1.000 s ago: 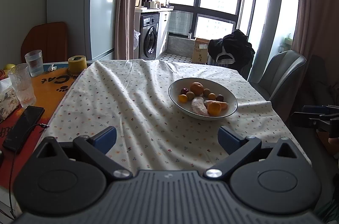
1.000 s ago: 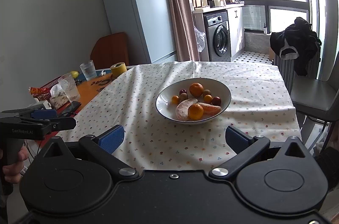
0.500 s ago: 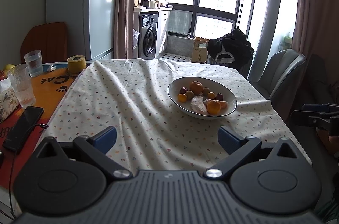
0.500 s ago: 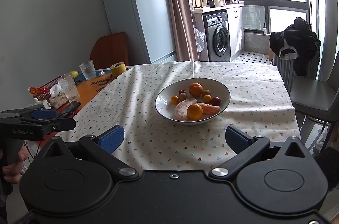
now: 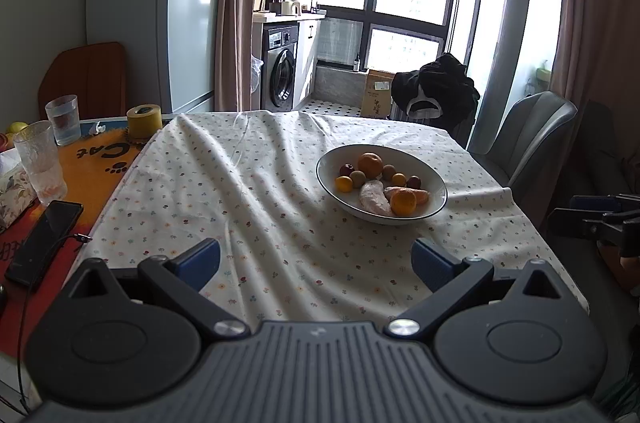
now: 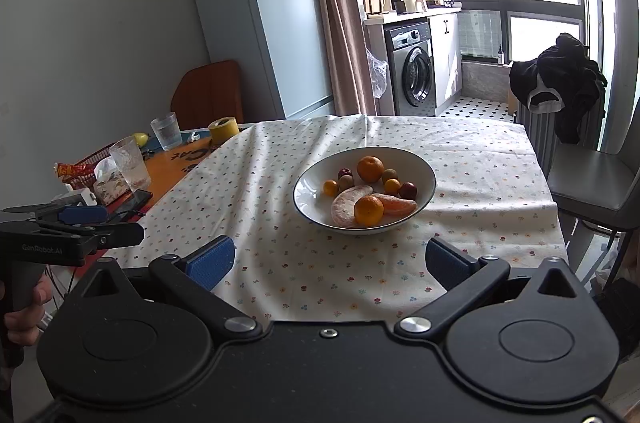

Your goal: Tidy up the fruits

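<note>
A white bowl [image 6: 424,179] of fruit sits toward the right edge of the cloth-covered bench [image 5: 256,191]. The left claw [image 5: 316,259] and right claw [image 6: 330,259] hover wide and empty at its near edge, seemingly a shade nearer than a second ago.

White ceramic bowl [image 6: 424,179]: mid-desk, holding the fruits [image 6: 369,168].
Clear glass tumblers [image 6: 130,161]: left of bowl.
Grey chair [image 6: 592,183]: right of bowl.
</note>
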{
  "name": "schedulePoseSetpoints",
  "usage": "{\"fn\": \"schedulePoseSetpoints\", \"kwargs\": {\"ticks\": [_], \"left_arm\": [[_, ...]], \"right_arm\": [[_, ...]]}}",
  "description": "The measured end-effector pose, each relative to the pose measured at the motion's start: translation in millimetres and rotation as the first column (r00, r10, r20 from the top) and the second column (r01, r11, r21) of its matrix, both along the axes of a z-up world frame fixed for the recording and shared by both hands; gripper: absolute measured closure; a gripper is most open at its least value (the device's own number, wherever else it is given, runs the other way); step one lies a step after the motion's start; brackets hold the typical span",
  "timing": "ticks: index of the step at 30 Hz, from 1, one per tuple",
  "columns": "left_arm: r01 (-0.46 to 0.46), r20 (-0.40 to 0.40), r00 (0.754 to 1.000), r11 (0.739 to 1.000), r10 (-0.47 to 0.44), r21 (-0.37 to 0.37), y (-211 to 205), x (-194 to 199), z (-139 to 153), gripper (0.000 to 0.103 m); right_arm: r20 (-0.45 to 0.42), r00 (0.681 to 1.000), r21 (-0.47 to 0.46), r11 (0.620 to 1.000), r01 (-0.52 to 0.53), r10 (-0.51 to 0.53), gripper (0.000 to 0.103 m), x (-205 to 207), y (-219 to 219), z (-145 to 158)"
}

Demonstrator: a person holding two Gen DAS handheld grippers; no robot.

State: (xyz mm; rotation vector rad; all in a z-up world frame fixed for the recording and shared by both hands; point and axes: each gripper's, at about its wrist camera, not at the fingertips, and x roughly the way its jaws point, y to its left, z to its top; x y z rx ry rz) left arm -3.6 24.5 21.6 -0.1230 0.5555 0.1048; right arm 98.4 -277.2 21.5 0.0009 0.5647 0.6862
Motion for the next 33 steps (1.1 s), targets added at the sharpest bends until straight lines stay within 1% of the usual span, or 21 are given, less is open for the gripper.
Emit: {"fn": "schedulePoseSetpoints", "kwargs": {"ticks": [33], "left_arm": [[0.0, -0.002, 1.0, 1.0, 0.0, 0.001, -1.1, 1.4, -2.6, 0.002]], "right_arm": [[-0.005, 1.0, -0.001, 1.0, 0.001, -0.001, 0.0, -0.5, 0.2, -1.6]]}}
